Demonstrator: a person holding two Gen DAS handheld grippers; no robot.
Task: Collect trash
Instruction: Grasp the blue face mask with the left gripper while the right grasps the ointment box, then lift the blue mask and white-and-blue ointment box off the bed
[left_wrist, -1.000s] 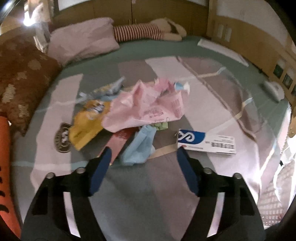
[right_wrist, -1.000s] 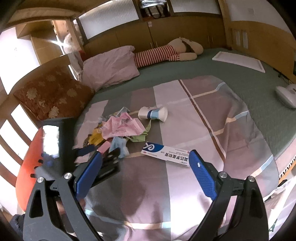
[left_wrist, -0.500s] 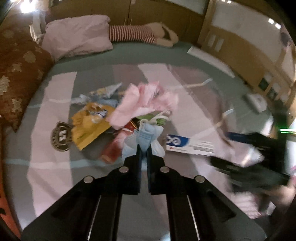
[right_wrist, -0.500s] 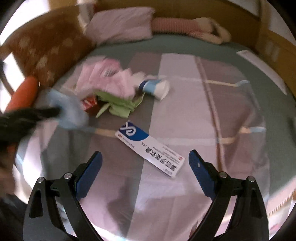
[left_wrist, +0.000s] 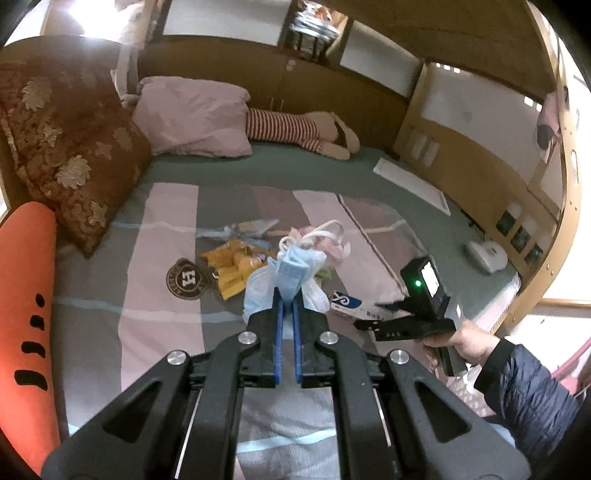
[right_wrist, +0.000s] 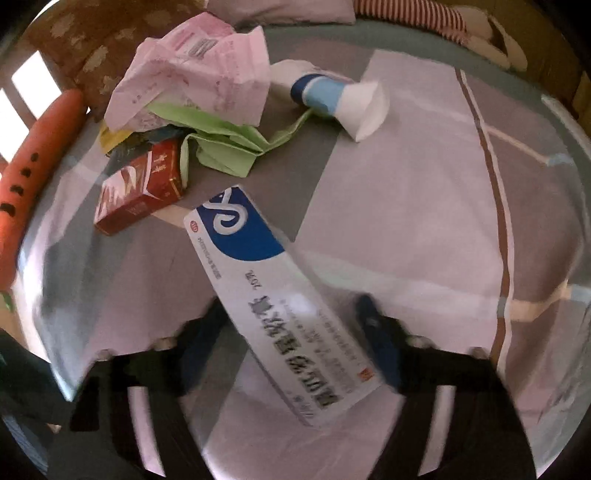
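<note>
Two tools are busy: your left tool (left_wrist: 287, 306) is clenched on a crumpled pale-blue face mask (left_wrist: 291, 275), lifted clear of the litter on the striped bedspread (left_wrist: 162, 258). Your right tool (right_wrist: 295, 332) is closing around the long white-and-blue cardboard box (right_wrist: 273, 291), whose near end lies between its fingers; blur hides whether they touch it yet. Gripped that near its end, the box may swing or slip. The mask's loose loops could snag the pink paper beyond the box. No bin or bag shows; the box's contents are unseen.
</note>
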